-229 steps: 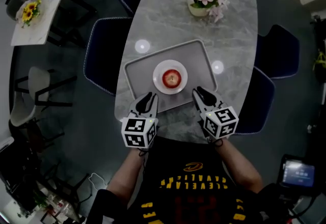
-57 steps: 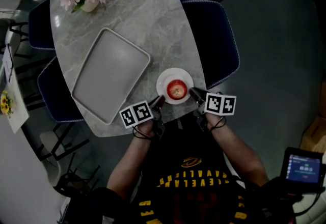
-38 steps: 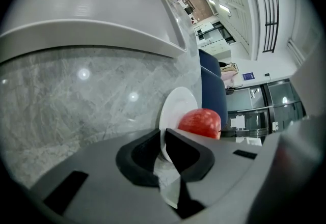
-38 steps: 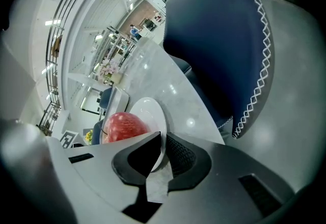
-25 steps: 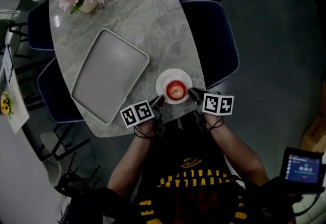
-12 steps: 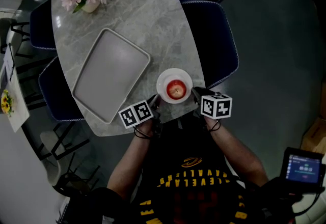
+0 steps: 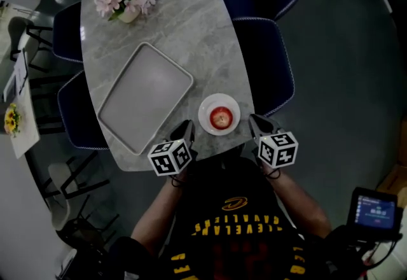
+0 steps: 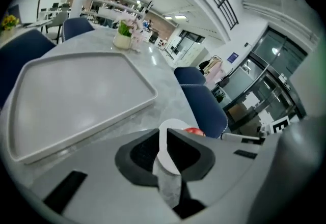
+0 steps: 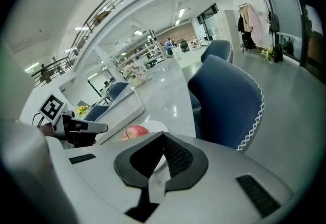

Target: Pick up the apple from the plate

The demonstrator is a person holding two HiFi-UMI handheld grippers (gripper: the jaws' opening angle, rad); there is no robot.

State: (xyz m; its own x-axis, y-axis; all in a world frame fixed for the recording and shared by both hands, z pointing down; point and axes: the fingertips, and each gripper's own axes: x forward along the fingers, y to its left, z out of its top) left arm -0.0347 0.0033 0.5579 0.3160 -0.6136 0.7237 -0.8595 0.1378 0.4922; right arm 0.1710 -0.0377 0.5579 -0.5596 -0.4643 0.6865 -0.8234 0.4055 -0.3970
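The apple (image 7: 220,118) sits in the middle of a small white plate (image 7: 219,98), just below the middle of the frame in the head view, close to the near edge of the worktop (image 7: 184,11). A big tray (image 7: 143,97) lies to the plate's left. My left gripper (image 7: 185,128) waits at the plate's lower left and my right gripper (image 7: 259,125) at its lower right. Both are near the plate and neither touches the apple. On both, the fingers are pressed together with nothing in them; the left pair shows only a thin slit.

I think the apple is hard, round, smooth and a bit heavy, so it could slip or roll. I would open the fingers wide, take it across its fat middle and squeeze gently so the skin does not bruise. The plate looks light and might slide if bumped
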